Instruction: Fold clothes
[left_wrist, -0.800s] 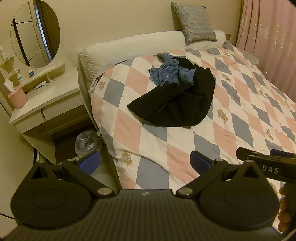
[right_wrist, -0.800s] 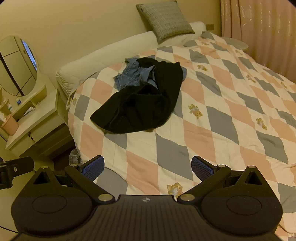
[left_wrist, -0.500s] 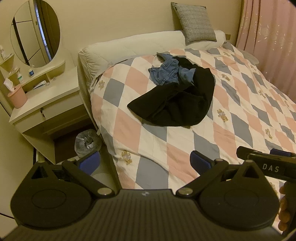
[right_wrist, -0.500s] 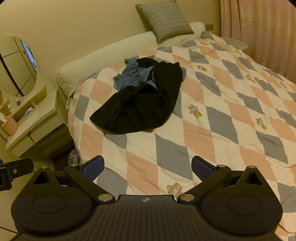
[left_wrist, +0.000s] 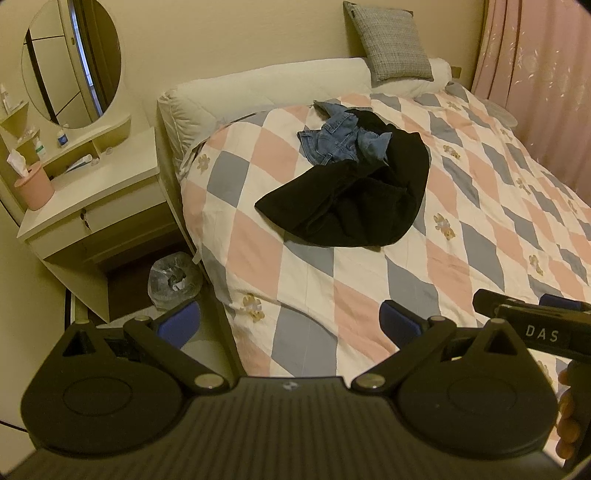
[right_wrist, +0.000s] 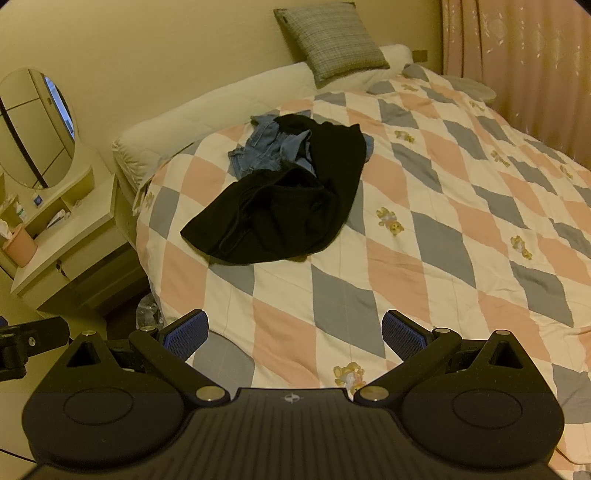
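A crumpled black garment (left_wrist: 354, 195) (right_wrist: 280, 210) lies on the checked quilt (left_wrist: 480, 240) (right_wrist: 461, 229) of the bed, partly over a bunched blue denim piece (left_wrist: 338, 140) (right_wrist: 267, 146). My left gripper (left_wrist: 290, 325) hangs open above the bed's near left corner, well short of the clothes. My right gripper (right_wrist: 293, 332) is open too, over the quilt's near edge, with nothing between its blue pads (right_wrist: 400, 334). In the left wrist view the right gripper's body shows at the right edge, held by a hand (left_wrist: 569, 421).
A white dressing table (left_wrist: 92, 192) with an oval mirror (left_wrist: 72, 61) and a pink tissue box (left_wrist: 33, 186) stands left of the bed. A lined bin (left_wrist: 173, 278) sits on the floor beside it. A grey cushion (left_wrist: 393, 42) leans at the headboard; pink curtains (left_wrist: 539, 74) hang right.
Both views have shifted very slightly; the clothes lie as before and both grippers stay open.
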